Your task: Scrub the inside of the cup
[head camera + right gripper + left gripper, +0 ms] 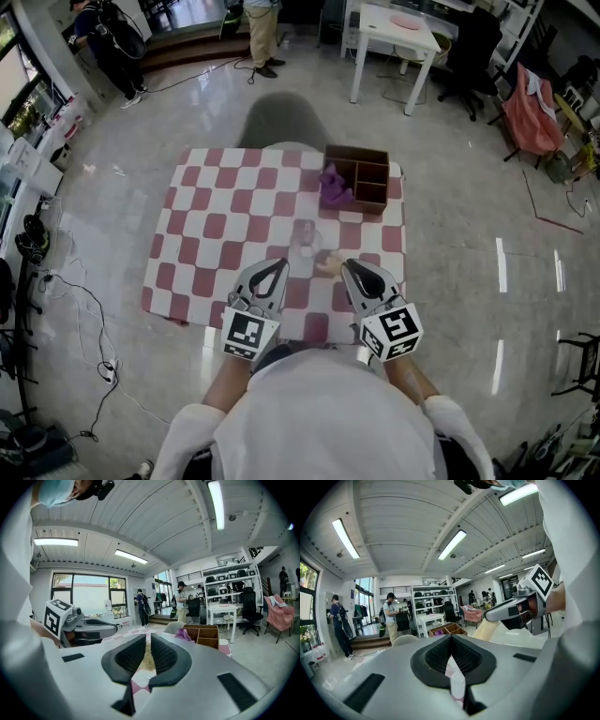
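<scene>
A person stands at a worktop (216, 225) covered in red and white checks, holding one pair of tongs in each hand. The clear cup (305, 241) stands near the middle of the worktop, just beyond both tips and a little closer to the left one. It is hard to make out against the checks.

The left tongs (280, 265) are fully closed at the tips and, as far as the views show, grip nothing. They do not appear to touch the cup. The right tongs (345, 267) are clamped on a beige, fibrous scrubber (147, 659), which sticks out past their tips, near the cup but outside it.

At the far right sits a brown divided box (373, 167) with a purple cloth (334, 187) against it.

The scrubbing seems not yet begun: the cup needs steadying and the scrubber must go inside it.
</scene>
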`<state>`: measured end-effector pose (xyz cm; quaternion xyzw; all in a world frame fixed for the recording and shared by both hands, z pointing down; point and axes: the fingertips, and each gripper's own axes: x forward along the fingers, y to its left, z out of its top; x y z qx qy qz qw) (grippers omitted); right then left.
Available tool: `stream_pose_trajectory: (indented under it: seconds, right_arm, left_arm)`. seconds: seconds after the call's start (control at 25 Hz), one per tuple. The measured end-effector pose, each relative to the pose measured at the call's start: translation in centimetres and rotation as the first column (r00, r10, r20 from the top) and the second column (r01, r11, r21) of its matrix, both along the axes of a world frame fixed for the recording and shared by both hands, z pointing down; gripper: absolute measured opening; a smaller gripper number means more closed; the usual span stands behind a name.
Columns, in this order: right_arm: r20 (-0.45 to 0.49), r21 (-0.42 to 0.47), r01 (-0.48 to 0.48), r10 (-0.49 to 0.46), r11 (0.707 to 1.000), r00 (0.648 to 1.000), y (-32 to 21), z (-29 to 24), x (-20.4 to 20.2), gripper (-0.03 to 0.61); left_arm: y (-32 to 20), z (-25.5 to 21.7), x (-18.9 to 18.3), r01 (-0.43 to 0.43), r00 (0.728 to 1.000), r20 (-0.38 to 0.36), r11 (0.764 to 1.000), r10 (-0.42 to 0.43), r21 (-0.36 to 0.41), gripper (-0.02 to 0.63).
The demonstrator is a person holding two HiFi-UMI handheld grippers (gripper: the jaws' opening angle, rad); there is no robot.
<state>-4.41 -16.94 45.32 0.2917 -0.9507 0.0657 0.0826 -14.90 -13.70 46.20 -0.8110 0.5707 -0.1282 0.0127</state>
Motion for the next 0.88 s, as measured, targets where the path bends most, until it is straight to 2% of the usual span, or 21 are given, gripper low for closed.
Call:
stream_pose_trajectory:
  seconds: [0.52, 0.88]
  right_arm:
    - [0.010, 0.000, -0.018, 0.018, 1.000, 1.000, -0.16, -0.41, 0.14, 0.055]
    - [0.021, -0.006, -0.026, 0.027, 1.000, 0.999, 0.29, -0.36, 0.21, 0.055]
  left_arm:
    - [0.12, -0.55, 0.23, -0.026, 0.999, 0.019, 1.000, 0.026, 0.008, 0.032]
    - [0.44, -0.70, 0.32, -0.021, 1.000, 0.005, 1.000, 0.021, 0.003, 0.032]
